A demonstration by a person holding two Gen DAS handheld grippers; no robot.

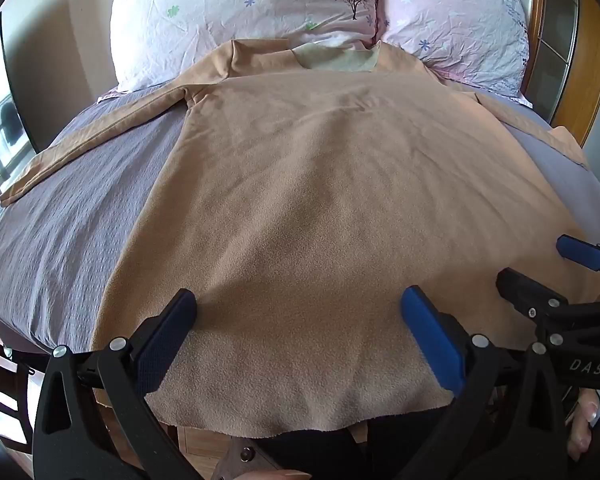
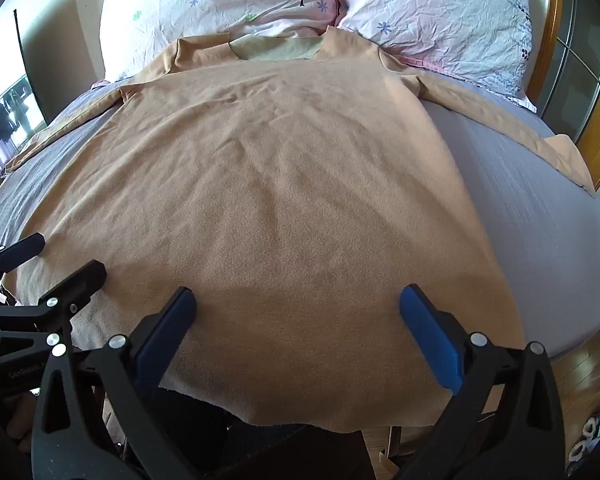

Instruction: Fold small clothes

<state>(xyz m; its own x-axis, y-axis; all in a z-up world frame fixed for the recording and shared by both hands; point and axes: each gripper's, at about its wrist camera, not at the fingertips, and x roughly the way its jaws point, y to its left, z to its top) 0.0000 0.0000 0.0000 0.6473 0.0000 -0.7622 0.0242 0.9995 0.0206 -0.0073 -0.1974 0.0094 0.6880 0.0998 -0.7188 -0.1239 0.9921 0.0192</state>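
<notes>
A tan long-sleeved fleece shirt (image 1: 300, 184) lies flat on the bed, collar toward the pillows, hem hanging over the near edge. It also shows in the right wrist view (image 2: 284, 184). Its sleeves (image 1: 88, 136) spread out to both sides. My left gripper (image 1: 298, 304) is open above the hem's left half, holding nothing. My right gripper (image 2: 298, 304) is open above the hem's right half, holding nothing. Each gripper shows at the edge of the other's view: the right gripper (image 1: 540, 268) and the left gripper (image 2: 60, 260).
The bed has a grey-purple sheet (image 1: 60, 232) and two floral pillows (image 1: 236, 12) at the head. A wooden headboard and door frame (image 1: 592, 60) stand at the right. Wooden floor (image 2: 588, 364) lies beside the bed at the right.
</notes>
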